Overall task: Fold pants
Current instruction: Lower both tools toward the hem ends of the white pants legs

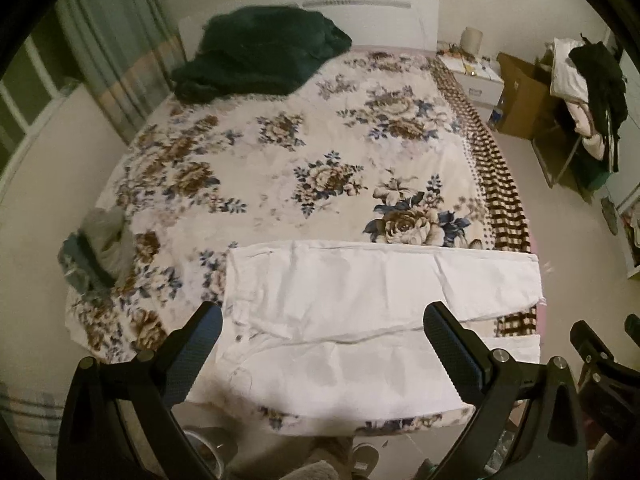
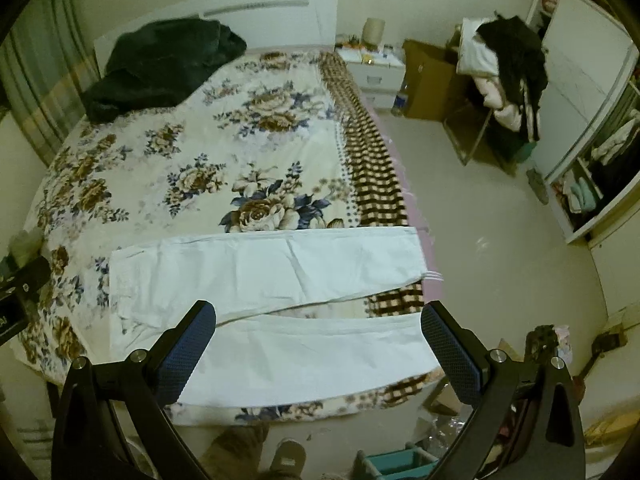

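White pants (image 1: 360,312) lie flat across the near end of the bed, waist to the left, both legs stretched to the right with a gap between them. They also show in the right wrist view (image 2: 272,304). My left gripper (image 1: 324,344) is open and empty, held above the waist and upper legs. My right gripper (image 2: 320,340) is open and empty, held above the near leg. Part of the right gripper (image 1: 600,364) shows at the right edge of the left wrist view.
The bed has a floral sheet (image 1: 280,152) with a checked border (image 1: 496,184). A dark green blanket (image 1: 256,56) lies by the headboard. A grey bundle (image 1: 104,236) sits at the bed's left edge. A nightstand (image 2: 376,68), cardboard box (image 2: 428,76), laden chair (image 2: 500,80) and wardrobe (image 2: 584,92) stand right.
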A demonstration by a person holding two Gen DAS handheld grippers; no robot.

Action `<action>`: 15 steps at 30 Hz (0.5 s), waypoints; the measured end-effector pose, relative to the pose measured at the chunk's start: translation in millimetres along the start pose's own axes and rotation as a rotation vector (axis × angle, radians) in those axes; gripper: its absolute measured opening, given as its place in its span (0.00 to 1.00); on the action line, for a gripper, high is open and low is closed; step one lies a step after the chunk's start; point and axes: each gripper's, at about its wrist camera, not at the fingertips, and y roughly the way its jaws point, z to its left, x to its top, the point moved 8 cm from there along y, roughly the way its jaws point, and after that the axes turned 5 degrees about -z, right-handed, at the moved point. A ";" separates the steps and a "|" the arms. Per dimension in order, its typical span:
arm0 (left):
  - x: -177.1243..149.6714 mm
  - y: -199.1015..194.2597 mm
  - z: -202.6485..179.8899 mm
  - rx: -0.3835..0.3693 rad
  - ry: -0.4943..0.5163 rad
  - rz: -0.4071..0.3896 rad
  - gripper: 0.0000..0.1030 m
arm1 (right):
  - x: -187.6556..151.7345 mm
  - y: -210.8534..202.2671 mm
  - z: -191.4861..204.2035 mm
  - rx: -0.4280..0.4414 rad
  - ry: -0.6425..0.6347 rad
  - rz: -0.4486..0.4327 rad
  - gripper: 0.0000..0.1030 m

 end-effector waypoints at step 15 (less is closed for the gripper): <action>13.4 267.4 -62.1 0.010 0.156 0.233 1.00 | 26.1 330.3 12.6 -0.091 -0.042 0.260 1.00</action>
